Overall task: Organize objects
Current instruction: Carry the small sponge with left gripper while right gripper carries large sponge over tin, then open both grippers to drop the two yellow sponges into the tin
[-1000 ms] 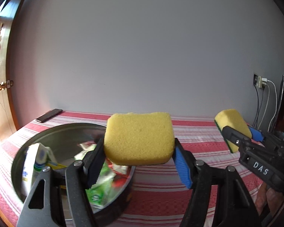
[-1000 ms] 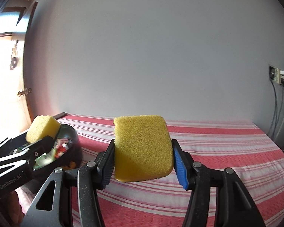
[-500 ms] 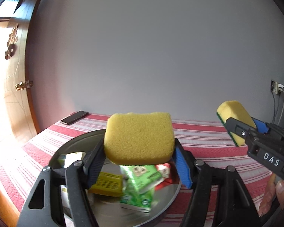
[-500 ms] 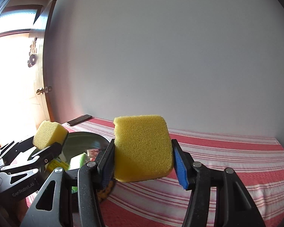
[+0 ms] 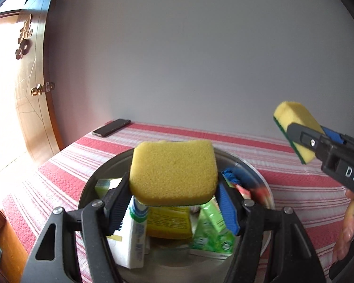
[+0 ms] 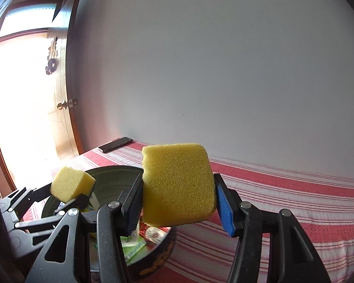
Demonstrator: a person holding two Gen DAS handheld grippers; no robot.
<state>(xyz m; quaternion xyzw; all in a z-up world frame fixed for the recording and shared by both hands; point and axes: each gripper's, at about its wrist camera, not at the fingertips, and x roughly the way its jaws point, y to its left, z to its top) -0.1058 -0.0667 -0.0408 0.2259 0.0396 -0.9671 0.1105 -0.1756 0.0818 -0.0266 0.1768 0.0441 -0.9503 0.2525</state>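
While poised above the metal bowl (image 5: 259, 172) — left claw (image 5: 173, 201) clamped across a level sponge (image 5: 173, 172), right claw (image 6: 177, 202) across an upended sponge (image 6: 178, 184).

Porous foam sponge (image 5: 173, 172); glossy metal tin (image 5: 252, 169); woven cloth (image 5: 295, 184).

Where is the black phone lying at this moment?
In the left wrist view the black phone lies flat on the striped tablecloth at its far left corner, near the wall and the wooden door, beyond the metal tin.
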